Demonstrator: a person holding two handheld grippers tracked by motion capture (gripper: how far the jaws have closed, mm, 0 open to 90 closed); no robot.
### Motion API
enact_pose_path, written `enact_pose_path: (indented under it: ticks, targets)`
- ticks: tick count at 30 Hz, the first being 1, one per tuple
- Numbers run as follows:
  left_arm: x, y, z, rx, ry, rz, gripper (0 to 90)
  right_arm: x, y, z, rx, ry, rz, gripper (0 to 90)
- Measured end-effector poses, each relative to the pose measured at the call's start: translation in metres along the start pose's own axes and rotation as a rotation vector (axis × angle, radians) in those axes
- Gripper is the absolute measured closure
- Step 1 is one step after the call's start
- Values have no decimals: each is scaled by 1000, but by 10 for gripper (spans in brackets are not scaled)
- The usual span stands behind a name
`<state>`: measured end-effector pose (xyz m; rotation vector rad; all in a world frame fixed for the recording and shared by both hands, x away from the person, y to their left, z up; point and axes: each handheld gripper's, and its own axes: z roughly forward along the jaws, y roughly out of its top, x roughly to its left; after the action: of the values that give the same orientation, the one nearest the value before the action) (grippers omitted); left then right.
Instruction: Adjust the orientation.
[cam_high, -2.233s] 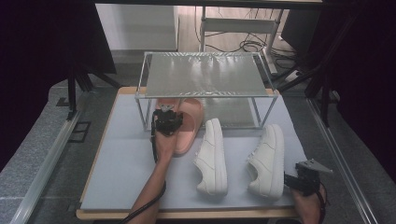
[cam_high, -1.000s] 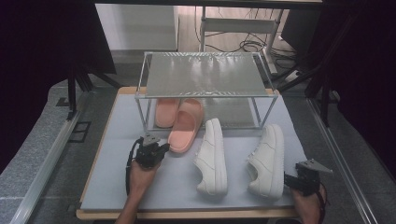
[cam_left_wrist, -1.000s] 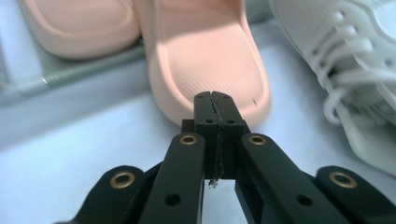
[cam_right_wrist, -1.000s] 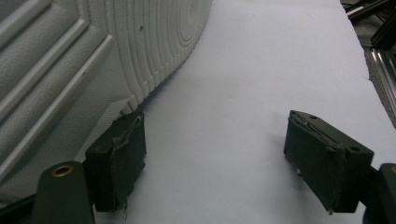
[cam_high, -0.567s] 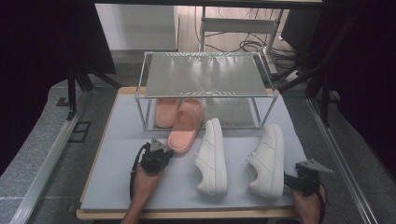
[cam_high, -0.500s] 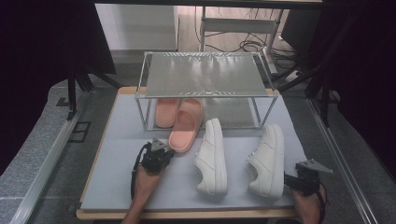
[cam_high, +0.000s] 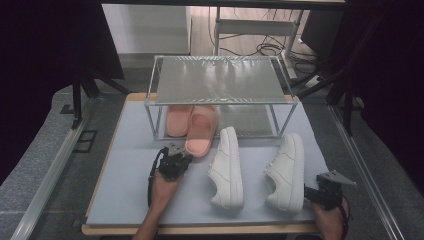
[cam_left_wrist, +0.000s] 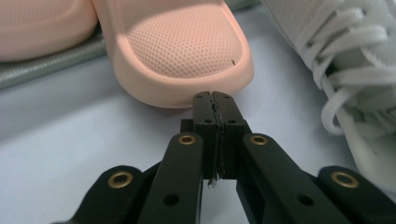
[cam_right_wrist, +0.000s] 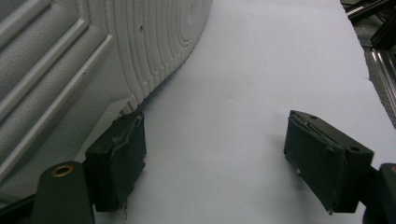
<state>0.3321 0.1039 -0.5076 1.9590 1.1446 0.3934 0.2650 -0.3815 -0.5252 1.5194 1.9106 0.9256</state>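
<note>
One pink slipper (cam_high: 176, 119) is stowed under the rack (cam_high: 220, 80); the second slipper (cam_high: 201, 131) lies half out, apparently needing a push. The left gripper (cam_high: 175, 152), jaws closed empty, sits at its toe. The right gripper (cam_high: 320, 192) is held open beside a white sneaker (cam_high: 287, 172) on the bench (cam_high: 125, 180).

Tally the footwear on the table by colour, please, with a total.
Pink slippers: 2
White sneakers: 2
Total: 4
</note>
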Motion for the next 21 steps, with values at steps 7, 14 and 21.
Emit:
enact_pose_path:
  ticks: [7, 14, 21]
  targets:
    - [-1, 8, 9, 0, -1, 0, 877, 0, 0, 0, 0, 0, 0, 208]
    - [-1, 15, 17, 6, 7, 3, 874, 0, 0, 0, 0, 0, 0, 208]
    - [3, 22, 26, 6, 9, -5, 874, 0, 0, 0, 0, 0, 0, 207]
